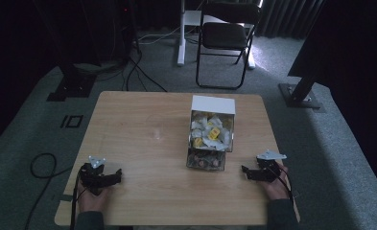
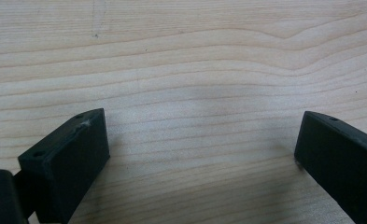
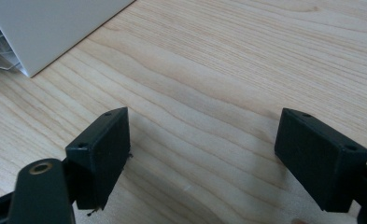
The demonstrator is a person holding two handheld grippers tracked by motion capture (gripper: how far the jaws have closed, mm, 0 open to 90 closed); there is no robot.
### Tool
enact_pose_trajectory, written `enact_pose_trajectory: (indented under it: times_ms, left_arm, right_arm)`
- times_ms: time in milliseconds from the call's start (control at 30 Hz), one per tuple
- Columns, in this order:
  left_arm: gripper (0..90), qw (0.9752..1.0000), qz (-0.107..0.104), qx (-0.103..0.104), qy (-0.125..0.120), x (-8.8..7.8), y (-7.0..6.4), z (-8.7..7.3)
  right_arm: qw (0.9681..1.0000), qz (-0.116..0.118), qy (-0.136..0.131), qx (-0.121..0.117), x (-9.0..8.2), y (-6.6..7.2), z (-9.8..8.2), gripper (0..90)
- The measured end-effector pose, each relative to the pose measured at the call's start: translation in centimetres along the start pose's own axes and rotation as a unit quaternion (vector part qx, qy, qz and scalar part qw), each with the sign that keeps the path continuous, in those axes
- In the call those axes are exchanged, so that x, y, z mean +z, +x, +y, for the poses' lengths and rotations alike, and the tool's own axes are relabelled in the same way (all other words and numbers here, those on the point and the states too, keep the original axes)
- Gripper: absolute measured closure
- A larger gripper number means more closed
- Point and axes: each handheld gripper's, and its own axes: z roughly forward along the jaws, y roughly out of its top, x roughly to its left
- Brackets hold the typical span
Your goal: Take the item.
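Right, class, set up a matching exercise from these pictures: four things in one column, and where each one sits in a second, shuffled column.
Things:
1. left gripper
2. right gripper
3. clear box of packets
4. folding chair

Places:
A. on the floor beyond the table's far edge
B. near the table's front right corner, jaws apart
C. right of the table's middle
D. near the table's front left corner, jaws apart

Pairs: 1-D, 2-B, 3-C, 4-A
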Motion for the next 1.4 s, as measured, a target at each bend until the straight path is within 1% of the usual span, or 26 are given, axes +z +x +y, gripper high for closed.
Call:
enact_pose_trajectory:
  times_ms: [200,233,300,333,400,433,467,533,600,667,733,767,800,867,967,1067,1133,1200,1400]
  left_arm:
    - [3.5,1.0,-0.002,0.001,-0.001,0.0,0.0,0.0]
    - [3.5,1.0,-0.002,0.002,0.003,0.0,0.0,0.1]
    - [4.3,1.0,-0.001,-0.001,-0.002,0.0,0.0,0.1]
    - [6.4,1.0,0.0,0.0,-0.003,0.0,0.0,0.1]
    - [9.7,0.9999,0.003,-0.005,-0.01,-0.2,0.0,-0.1]
    - [13.7,0.9999,0.003,-0.006,-0.011,-0.3,0.0,-0.1]
    - [15.6,0.9999,0.003,-0.006,-0.01,-0.3,0.0,-0.1]
    - [16.9,0.9999,0.005,-0.008,-0.006,-0.4,0.0,0.0]
    - [21.9,0.9999,0.008,-0.011,0.001,-0.6,-0.1,0.2]
    - [23.9,0.9998,0.011,-0.015,0.004,-0.7,-0.2,0.2]
    - [29.3,0.9996,0.014,-0.018,0.015,-1.0,-0.3,0.3]
    - [32.5,0.9995,0.013,-0.021,0.019,-1.1,-0.3,0.4]
    - [33.7,0.9995,0.011,-0.026,0.018,-1.1,-0.4,0.4]
    - [35.1,0.9995,0.005,-0.023,0.021,-1.3,-0.4,0.4]
    - [35.4,0.9997,0.0,-0.02,0.015,-1.6,-0.9,0.5]
    - [35.4,0.9999,-0.003,-0.009,0.007,-2.2,-1.3,0.7]
    - [35.4,0.9998,-0.012,-0.013,-0.003,-2.6,-1.7,0.9]
    - [35.4,0.9997,-0.017,-0.012,-0.013,-3.2,-2.0,1.1]
    - [35.5,0.9991,-0.031,-0.009,-0.027,-4.2,-2.7,1.5]
  right_arm:
    - [1.0,0.0,0.0,-0.001,0.0,0.0,0.0,18.0]
    - [1.0,0.0,0.0,0.0,0.0,0.0,0.0,18.0]
    - [1.0,0.0,0.0,-0.001,0.0,0.0,0.0,18.0]
    - [1.0,0.0,0.0,-0.001,0.0,0.0,0.0,18.0]
    - [1.0,0.0,0.0,0.0,0.0,0.0,0.0,18.0]
    - [1.0,0.0,0.0,0.0,0.0,0.0,0.0,18.0]
    - [1.0,0.0,0.0,0.0,0.0,0.0,0.0,18.0]
    - [1.0,0.0,0.0,-0.001,0.0,0.0,0.0,18.0]
    - [1.0,0.0,0.0,0.0,0.0,0.0,0.0,18.0]
    - [1.0,0.0,0.0,0.0,0.0,0.0,0.0,18.0]
    - [1.0,0.0,0.0,0.0,0.0,0.0,0.0,18.0]
    - [1.0,0.0,0.0,0.0,0.0,0.0,0.0,18.0]
    - [1.0,0.0,0.0,0.0,0.0,0.0,0.0,18.0]
    - [1.0,0.0,0.0,0.0,0.0,0.0,0.0,17.9]
    - [1.0,0.0,0.0,0.0,0.0,0.0,0.0,17.9]
    - [1.0,0.0,0.0,0.0,0.0,0.0,0.0,18.0]
    - [1.0,0.0,0.0,0.0,0.0,0.0,0.0,18.0]
    - [1.0,0.0,0.0,0.0,0.0,0.0,0.0,18.0]
    - [1.0,0.0,0.0,-0.001,0.0,0.0,0.0,18.0]
